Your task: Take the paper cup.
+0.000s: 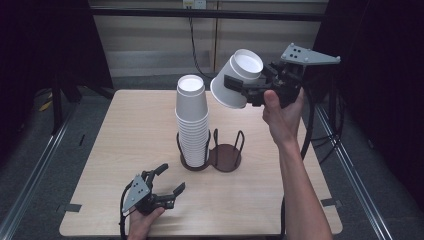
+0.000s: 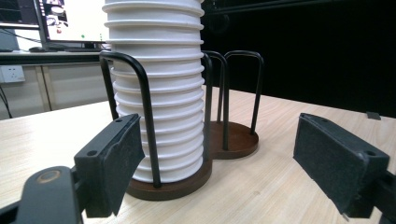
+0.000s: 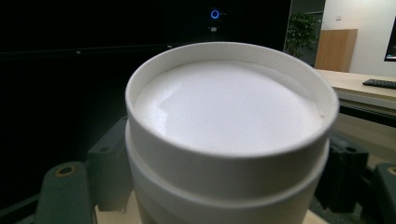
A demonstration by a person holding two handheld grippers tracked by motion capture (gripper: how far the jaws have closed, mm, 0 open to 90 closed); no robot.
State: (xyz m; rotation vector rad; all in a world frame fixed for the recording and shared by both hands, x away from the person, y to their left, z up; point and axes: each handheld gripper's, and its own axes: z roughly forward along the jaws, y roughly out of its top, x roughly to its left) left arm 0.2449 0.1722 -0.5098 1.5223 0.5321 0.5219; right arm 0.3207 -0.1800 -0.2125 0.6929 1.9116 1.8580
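Observation:
A tall stack of upturned white paper cups [image 1: 192, 120] [image 2: 159, 93] fills the left ring of a dark two-ring wire holder [image 1: 226, 156] [image 2: 236, 140] at the table's middle; the right ring is empty. My right gripper [image 1: 235, 87] [image 3: 226, 175] is raised above and right of the stack, shut on a tilted white paper cup [image 1: 236, 79] [image 3: 229, 116] whose base faces its camera. My left gripper [image 1: 171, 178] [image 2: 219, 158] rests low near the front left, open, pointing at the holder's base with nothing between its pads [image 2: 114, 163].
The light wooden table [image 1: 125, 130] has bare room left and right of the holder. Metal rails run along the floor on both sides. Dark curtains and a cable hang at the back.

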